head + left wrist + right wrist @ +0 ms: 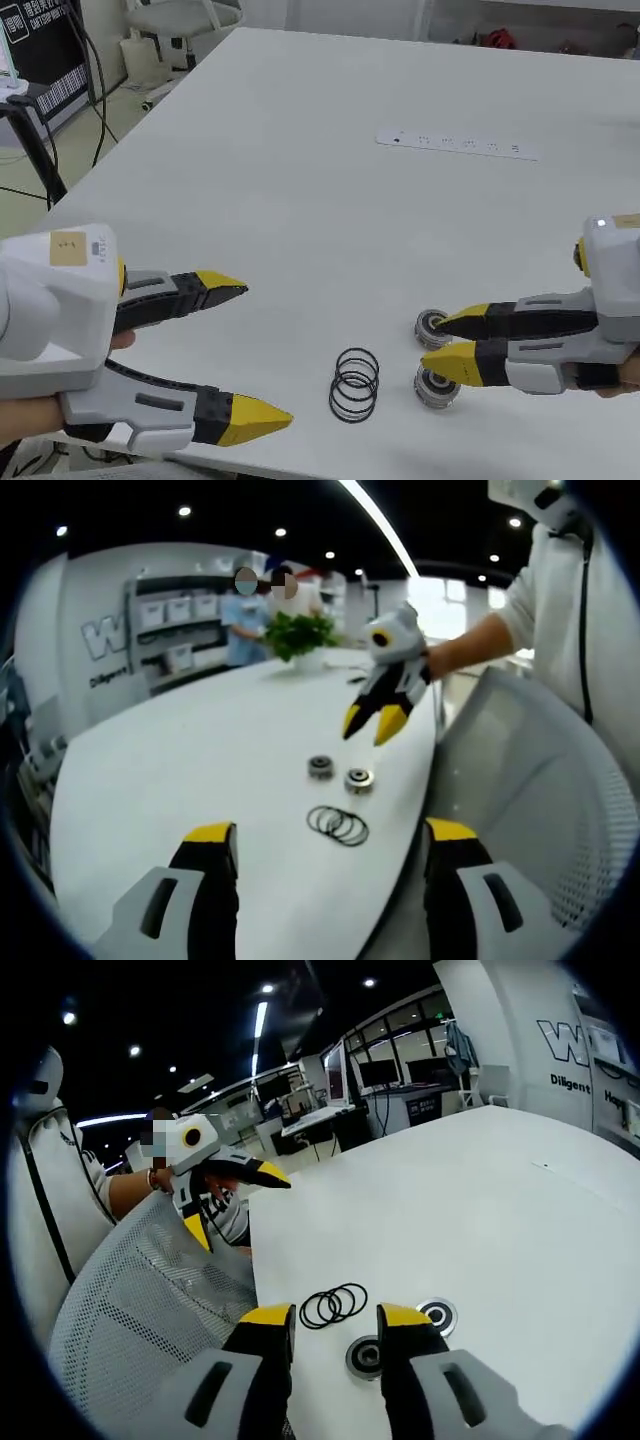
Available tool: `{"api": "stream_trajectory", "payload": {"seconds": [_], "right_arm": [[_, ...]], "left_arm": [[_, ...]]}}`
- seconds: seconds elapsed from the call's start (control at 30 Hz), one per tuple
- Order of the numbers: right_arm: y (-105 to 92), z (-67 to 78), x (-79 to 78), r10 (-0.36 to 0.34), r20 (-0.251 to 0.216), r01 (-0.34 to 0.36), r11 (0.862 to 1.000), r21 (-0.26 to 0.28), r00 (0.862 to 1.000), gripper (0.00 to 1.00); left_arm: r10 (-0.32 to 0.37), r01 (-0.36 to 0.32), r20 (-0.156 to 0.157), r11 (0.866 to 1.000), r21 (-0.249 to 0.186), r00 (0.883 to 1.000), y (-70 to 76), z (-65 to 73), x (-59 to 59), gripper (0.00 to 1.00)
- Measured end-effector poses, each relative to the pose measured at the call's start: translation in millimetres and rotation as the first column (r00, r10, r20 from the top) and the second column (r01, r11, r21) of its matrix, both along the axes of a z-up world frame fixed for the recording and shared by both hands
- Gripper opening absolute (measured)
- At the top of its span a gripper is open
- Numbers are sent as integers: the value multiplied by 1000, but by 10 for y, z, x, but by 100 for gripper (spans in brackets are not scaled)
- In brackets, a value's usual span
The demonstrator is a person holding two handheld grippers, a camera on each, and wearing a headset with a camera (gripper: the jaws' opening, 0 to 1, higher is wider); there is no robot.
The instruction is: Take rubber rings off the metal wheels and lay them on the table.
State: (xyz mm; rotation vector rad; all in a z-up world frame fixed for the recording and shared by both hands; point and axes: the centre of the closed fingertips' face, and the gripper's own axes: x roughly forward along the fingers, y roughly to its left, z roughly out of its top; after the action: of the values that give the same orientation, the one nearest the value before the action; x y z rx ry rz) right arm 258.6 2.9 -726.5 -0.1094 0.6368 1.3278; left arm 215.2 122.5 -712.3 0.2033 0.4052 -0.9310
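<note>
**Ring pull-off: right gripper at the wheels**

Obs., near edge first. The left gripper [245,350] hovers over the near edge of the table [300,200], jaws spread wide, nothing btwn them. Just beyond, the rubber rings [355,384] lie flat on the table in a loose overlapping pile, so part of the job reads as done. Right of the pile are the near wheel [437,390] and far wheel [427,330], close together, flat on the table, apart from the rings. The right gripper [432,336] sits at the right w/ tips pointing at the wheels, jaws parted by a modest gap and empty. The right gripper view has the near wheel showing in that gap. Contact w/ either wheel: can't tell. Both wheels have a dark band at the rim. Ring left on? Too small to say. Far back is a power strip [455,145], well apart.

How-to (judgement): the wheels are loose and will likely skid if hooked one-handed.
- Pin one wheel w/ the left gripper.
- Nip only the rubber edge w/ the right tips.
- Peel outward, not straight up.
- Lay the ring beside the pile, not on it.
</note>
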Motion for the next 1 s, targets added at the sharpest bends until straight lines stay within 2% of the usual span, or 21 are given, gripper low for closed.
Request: {"api": "stream_trajectory", "payload": {"seconds": [0.07,0.27,0.5,0.77,0.87,1.0], "right_arm": [[-50,56,3,-15,1,15,1000,16,1000,33],[-215,212,5,-47,23,46,997,56,999,41],[-474,309,40,-95,50,91,993,78,994,46],[-703,243,7,-108,86,105,994,43,990,53],[-775,163,-22,-125,54,124,992,20,991,57],[-830,92,-65,-139,43,138,990,9,989,63]], "left_arm": [[7,-7,1,1000,0,1000,7,-2,11,78],[19,-19,-21,1000,5,1000,31,-51,13,82],[24,-24,-17,1000,-8,1000,31,-7,31,83],[58,-58,-13,998,-19,998,62,10,68,91],[74,-74,-23,997,-16,997,67,-24,70,92],[80,-80,-40,997,-16,996,62,-65,42,95]]}}
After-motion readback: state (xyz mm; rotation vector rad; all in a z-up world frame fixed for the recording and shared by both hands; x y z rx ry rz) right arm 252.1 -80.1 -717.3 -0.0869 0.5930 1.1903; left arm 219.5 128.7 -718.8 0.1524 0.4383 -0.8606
